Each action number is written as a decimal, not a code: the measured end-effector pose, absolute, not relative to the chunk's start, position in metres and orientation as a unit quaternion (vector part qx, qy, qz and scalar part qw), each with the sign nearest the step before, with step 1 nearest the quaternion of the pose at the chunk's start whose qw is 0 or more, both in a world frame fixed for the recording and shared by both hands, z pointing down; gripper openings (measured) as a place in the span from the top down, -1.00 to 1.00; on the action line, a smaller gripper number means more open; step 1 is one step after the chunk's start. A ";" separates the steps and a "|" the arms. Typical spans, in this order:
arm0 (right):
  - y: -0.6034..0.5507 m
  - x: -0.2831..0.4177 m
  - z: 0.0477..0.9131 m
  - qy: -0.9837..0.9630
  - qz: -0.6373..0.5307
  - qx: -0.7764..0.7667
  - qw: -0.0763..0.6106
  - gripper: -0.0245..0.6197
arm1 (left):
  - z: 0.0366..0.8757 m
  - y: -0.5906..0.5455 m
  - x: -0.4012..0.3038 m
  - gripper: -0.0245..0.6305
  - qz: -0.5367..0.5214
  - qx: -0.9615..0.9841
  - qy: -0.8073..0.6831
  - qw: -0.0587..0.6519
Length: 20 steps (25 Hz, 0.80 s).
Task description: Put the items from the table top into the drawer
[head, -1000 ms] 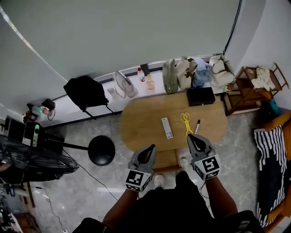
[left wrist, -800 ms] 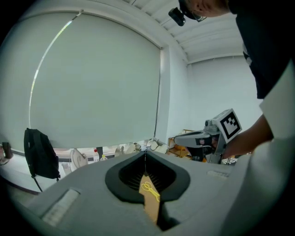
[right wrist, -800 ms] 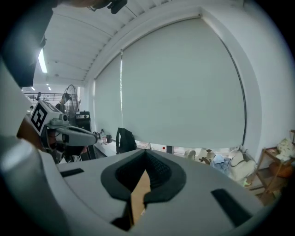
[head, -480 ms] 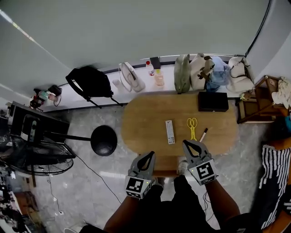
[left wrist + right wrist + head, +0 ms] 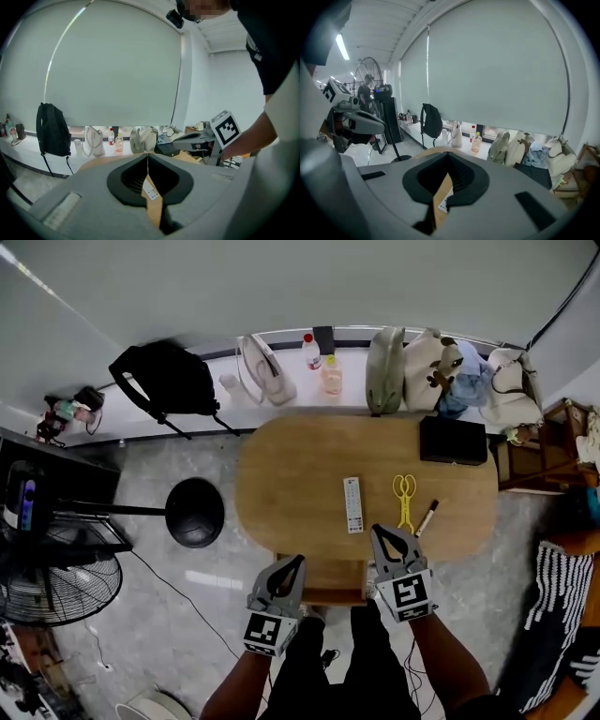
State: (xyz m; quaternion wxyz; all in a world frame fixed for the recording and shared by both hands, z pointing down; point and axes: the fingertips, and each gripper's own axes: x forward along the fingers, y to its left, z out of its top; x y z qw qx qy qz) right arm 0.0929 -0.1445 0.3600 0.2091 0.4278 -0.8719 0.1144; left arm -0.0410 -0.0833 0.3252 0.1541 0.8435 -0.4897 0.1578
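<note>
On the oval wooden table [image 5: 291, 474] lie a white remote control [image 5: 353, 504], yellow scissors [image 5: 405, 500] and a marker pen [image 5: 427, 517]. A black box [image 5: 453, 440] sits at the table's far right. My left gripper [image 5: 297, 561] is shut and empty, just off the table's near edge. My right gripper [image 5: 377, 531] is shut and empty too, its tip over the near edge close to the remote. In the left gripper view the remote [image 5: 150, 190] shows through the closed tips [image 5: 147, 155]. In the right gripper view the tips [image 5: 448, 153] meet as well.
A drawer front [image 5: 330, 575] shows under the table's near edge between the grippers. Bags [image 5: 427, 367], bottles [image 5: 330, 376] and a black backpack [image 5: 169, 381] line the window ledge. A fan's round base [image 5: 194, 513] stands on the floor at the left, a wooden rack [image 5: 562, 427] at the right.
Both grippers have come down and closer to the table's near edge. The head camera has shifted, so the table sits more centrally and looks larger.
</note>
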 end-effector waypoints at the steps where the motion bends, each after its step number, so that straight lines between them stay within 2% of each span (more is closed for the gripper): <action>1: -0.146 0.090 0.371 -0.866 0.119 0.434 0.217 0.93 | 0.334 -0.084 -0.049 0.87 0.157 0.840 -0.494 0.157; 5: -0.151 0.076 0.418 -0.850 0.136 0.448 0.241 0.91 | 0.365 -0.086 -0.077 0.87 0.148 0.826 -0.514 0.177; 13: -0.175 0.059 0.511 -0.817 0.180 0.475 0.274 0.28 | 0.421 -0.074 -0.118 0.87 0.159 0.812 -0.524 0.201; 20: -0.190 0.063 0.604 -0.775 0.245 0.484 0.324 -0.08 | 0.455 -0.076 -0.141 0.87 0.162 0.803 -0.535 0.209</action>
